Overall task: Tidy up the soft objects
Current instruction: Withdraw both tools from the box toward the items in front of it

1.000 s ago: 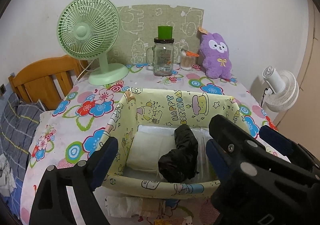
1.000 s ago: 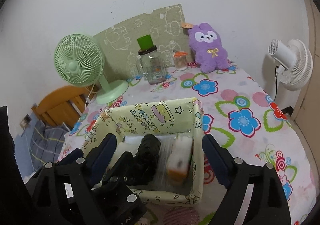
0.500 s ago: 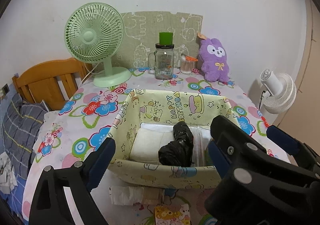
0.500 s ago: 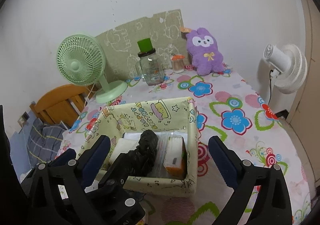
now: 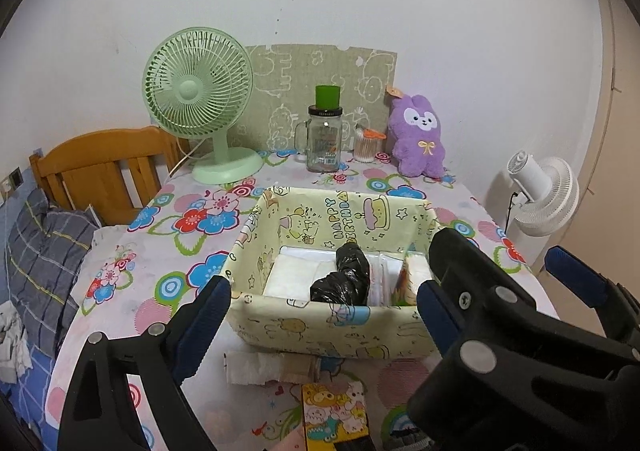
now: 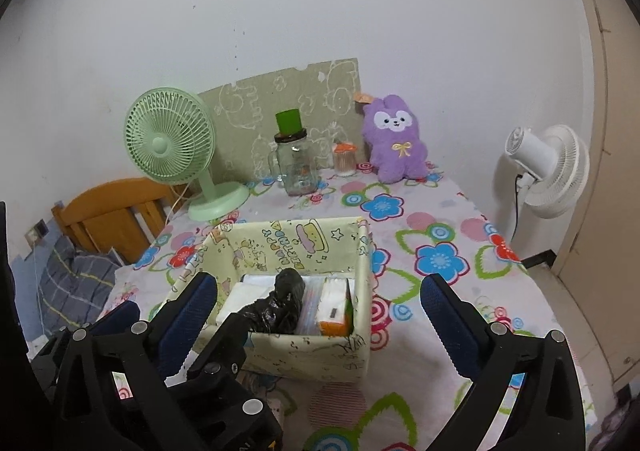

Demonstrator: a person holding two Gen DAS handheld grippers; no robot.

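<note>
Two grippers nearest the lens, both over the near edge of the table. Left gripper (image 5: 324, 315): blue-padded fingers (image 5: 202, 327) spread wide, nothing between the pads. Right gripper (image 6: 318, 315): jaws just opened further, now at full spread, nothing between the pads; seen in the left view as a black frame crossing the lower right.

Next, on the flowered tablecloth (image 6: 436, 259), close to the grippers: a folded white tissue wad (image 5: 260, 367) lying just in front of the box; beside it a small yellow cartoon-print packet (image 5: 336, 407), partly cut off at the bottom edge.

Middle of the table: pale yellow fabric box (image 5: 340, 327) printed with cartoon figures and a birthday greeting, open at the top. Contents, left to right: white folded pads (image 5: 292, 275) lying flat; black crinkled plastic bundle (image 6: 280, 307) resting on top, tilted toward the far wall of the box; clear-wrapped flat pack (image 6: 308, 307) standing on edge; white-and-orange tissue pack (image 6: 334, 307) upright against the right wall.

Far edge, against the wall: green desk fan (image 5: 200, 111) at left; glass jar mug (image 5: 324, 143) with a green cup on its lid; small tub of cotton swabs (image 5: 366, 145); purple plush rabbit (image 6: 396, 145) leaning upright at right; beige cartoon-print board (image 5: 320, 83) behind.

Off the table: wooden chair (image 5: 104, 167) at left, checked bedding (image 5: 44, 263) below it, white floor fan (image 6: 548, 171) at right.
</note>
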